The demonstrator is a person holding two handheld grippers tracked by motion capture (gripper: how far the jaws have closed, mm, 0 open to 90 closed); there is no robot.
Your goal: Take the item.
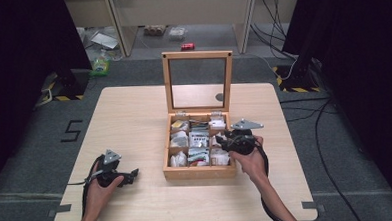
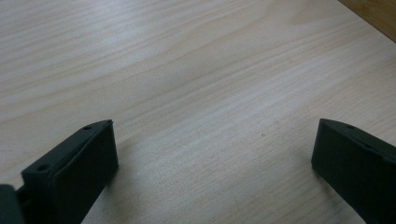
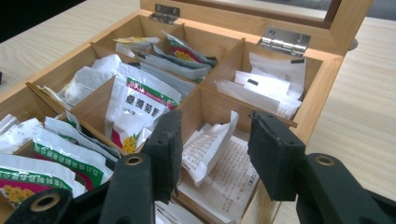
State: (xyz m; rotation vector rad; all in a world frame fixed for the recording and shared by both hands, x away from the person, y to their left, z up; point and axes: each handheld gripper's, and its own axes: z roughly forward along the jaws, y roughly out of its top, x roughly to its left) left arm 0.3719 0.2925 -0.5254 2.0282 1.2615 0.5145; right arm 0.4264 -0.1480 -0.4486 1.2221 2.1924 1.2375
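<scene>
Pale wooden desk (image 1: pixel 134 118) on grey carpet, dark curtains either side, cables trailing over the floor behind. Wooden box (image 1: pixel 199 171) standing just right of the desk's middle, toward the near edge, glass lid (image 1: pixel 197 80) propped upright at the back. Nine compartments inside, all stuffed with tea packets.

Right hand-held gripper (image 3: pixel 215 154) dipped into the box at its right side, jaws about half open and bracketing a crumpled white packet (image 3: pixel 208 147) in the middle compartment of the right column. One corner of the packet sticking up between the pads; no firm pinch visible, paper apparently loose in the gap. Printed green-and-white packet (image 3: pixel 140 107) standing upright in the centre compartment just beside.

Left hand-held gripper (image 2: pixel 215 163) parked near the desk's near-left corner, jaws spread wide over bare wood, holding nothing.

Judging by this: lid open, reach made, packet lined up between the jaws. Left to do: closing on the packet, lifting it clear of the dividers, setting it down elsewhere. Early stage, with nothing out of the box and lying on the desk yet.
</scene>
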